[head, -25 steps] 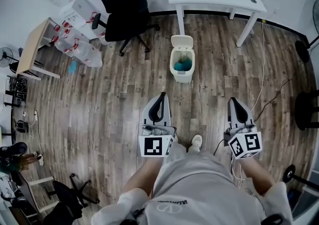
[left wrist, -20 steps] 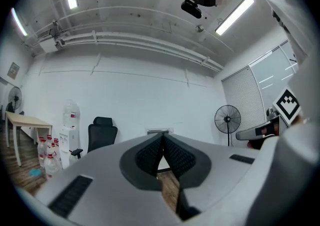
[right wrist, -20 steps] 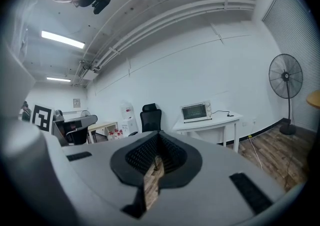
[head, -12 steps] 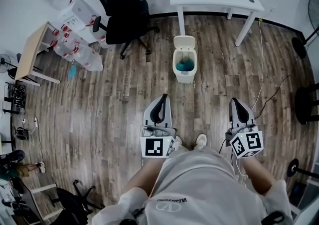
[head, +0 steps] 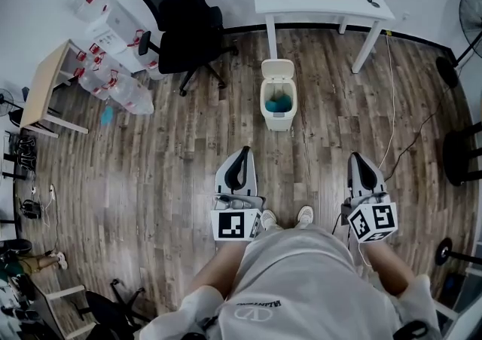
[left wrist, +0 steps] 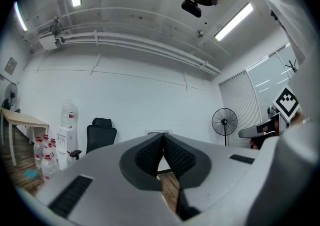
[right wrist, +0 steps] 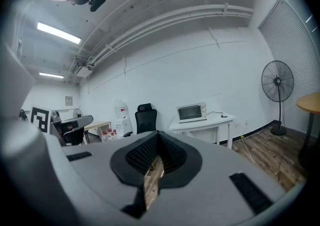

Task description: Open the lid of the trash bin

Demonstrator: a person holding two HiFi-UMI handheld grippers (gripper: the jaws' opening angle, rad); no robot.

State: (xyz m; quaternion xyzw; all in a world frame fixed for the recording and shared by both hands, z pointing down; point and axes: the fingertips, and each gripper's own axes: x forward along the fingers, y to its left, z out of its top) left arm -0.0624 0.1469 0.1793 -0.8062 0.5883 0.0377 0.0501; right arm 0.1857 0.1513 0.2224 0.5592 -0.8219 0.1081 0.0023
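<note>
- Head view shows a brown wood-plank floor (head: 151, 150), with a white rectangular table (head: 376, 5) at the far wall.
- A black swivel office chair (head: 181, 7) stands left of that table.
- The cream plastic trash bin (head: 279, 121) sits ahead of both grippers and well apart from them, its lid (head: 277, 69) raised and something blue inside.
- The left gripper (head: 242, 151) and right gripper (head: 355, 156) each have their jaws pressed together, with nothing between them.

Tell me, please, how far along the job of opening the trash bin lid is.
Done: the lid of the trash bin stands raised at its back edge, and the blue contents inside show. In hand: nothing. The left tool and the right tool are both shut and empty, held close to the person, well apart from the bin. Left: seemingly nothing on the lid itself.
</note>
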